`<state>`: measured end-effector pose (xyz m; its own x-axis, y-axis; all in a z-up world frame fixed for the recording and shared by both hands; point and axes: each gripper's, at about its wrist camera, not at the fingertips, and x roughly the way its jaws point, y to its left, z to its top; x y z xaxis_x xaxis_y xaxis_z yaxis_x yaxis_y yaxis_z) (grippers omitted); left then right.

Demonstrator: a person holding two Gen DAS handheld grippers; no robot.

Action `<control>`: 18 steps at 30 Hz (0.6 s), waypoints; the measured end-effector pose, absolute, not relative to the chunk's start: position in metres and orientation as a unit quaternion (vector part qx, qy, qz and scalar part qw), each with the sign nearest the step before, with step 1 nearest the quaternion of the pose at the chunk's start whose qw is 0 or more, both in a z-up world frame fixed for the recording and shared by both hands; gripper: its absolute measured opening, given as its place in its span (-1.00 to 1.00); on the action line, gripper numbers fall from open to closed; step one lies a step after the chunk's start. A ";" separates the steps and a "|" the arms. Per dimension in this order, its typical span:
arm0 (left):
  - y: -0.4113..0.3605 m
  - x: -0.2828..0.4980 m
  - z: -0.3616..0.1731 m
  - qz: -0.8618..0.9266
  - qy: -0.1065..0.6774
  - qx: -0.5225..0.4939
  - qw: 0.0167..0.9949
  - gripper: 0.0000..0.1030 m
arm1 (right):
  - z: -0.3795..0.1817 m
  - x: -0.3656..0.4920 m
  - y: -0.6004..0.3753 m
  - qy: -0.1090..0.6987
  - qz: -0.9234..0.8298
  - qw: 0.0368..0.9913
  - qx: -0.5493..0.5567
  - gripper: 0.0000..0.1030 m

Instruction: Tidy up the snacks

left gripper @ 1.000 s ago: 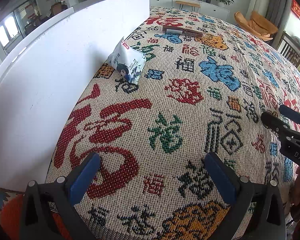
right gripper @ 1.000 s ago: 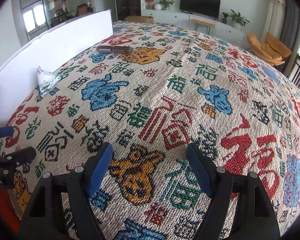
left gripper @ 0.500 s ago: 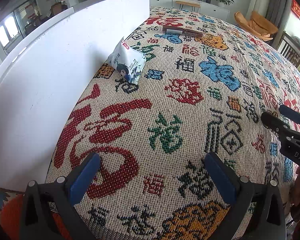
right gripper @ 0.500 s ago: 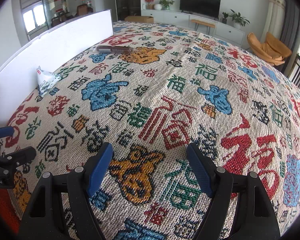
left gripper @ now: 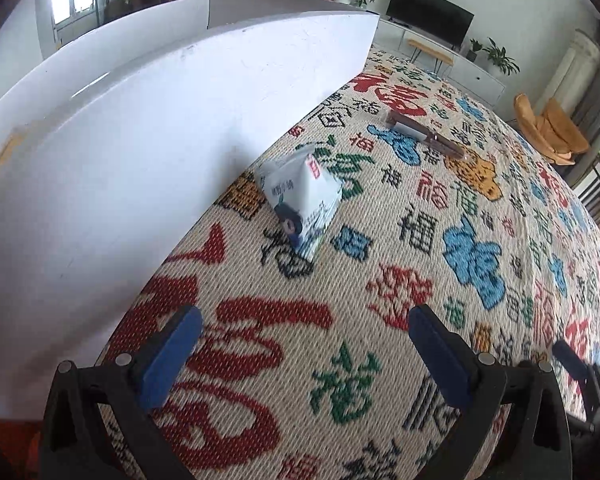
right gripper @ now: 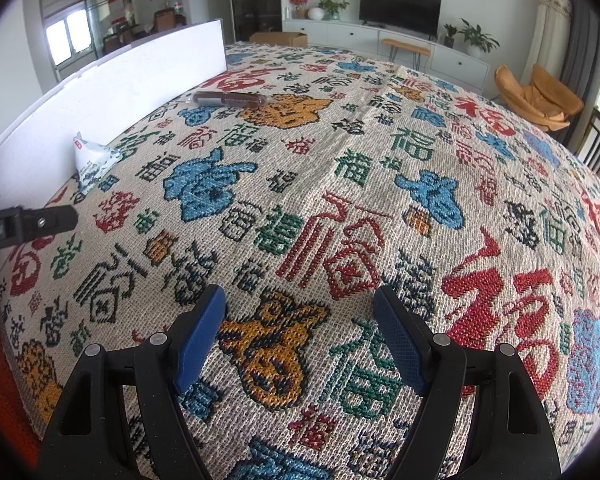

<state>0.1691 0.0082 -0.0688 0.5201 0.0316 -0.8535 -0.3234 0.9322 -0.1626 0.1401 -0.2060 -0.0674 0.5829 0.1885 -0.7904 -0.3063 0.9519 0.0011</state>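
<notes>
You are holding the left gripper (left gripper: 300, 350) spread and empty; the right gripper (right gripper: 298, 338) is likewise gaping, idle. The pouch (left gripper: 300, 204) is lying at 12 o'clock, against the white board (left gripper: 140, 140). It looks light, soft, crinkly; I'd pinch the puffed middle.

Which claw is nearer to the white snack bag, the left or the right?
Left. The left claw points at the snack bag just ahead; the right claw sits farther off to its side.
</notes>
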 end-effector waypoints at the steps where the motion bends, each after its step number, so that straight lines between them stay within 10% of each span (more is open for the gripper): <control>1: 0.009 0.178 -0.069 0.112 0.475 -0.154 0.859 0.97 | -0.067 0.140 -0.206 0.435 0.140 0.887 -0.068 0.54; 12: 0.005 0.236 -0.083 0.181 0.452 -0.112 0.866 0.94 | -0.068 0.141 -0.205 0.435 0.140 0.887 -0.067 0.55; 15: 0.004 0.232 -0.077 0.166 0.429 -0.094 0.883 0.10 | -0.068 0.141 -0.205 0.435 0.139 0.887 -0.067 0.55; 18: 0.006 0.227 -0.075 0.140 0.427 -0.086 0.889 -0.05 | -0.068 0.141 -0.205 0.435 0.139 0.887 -0.067 0.55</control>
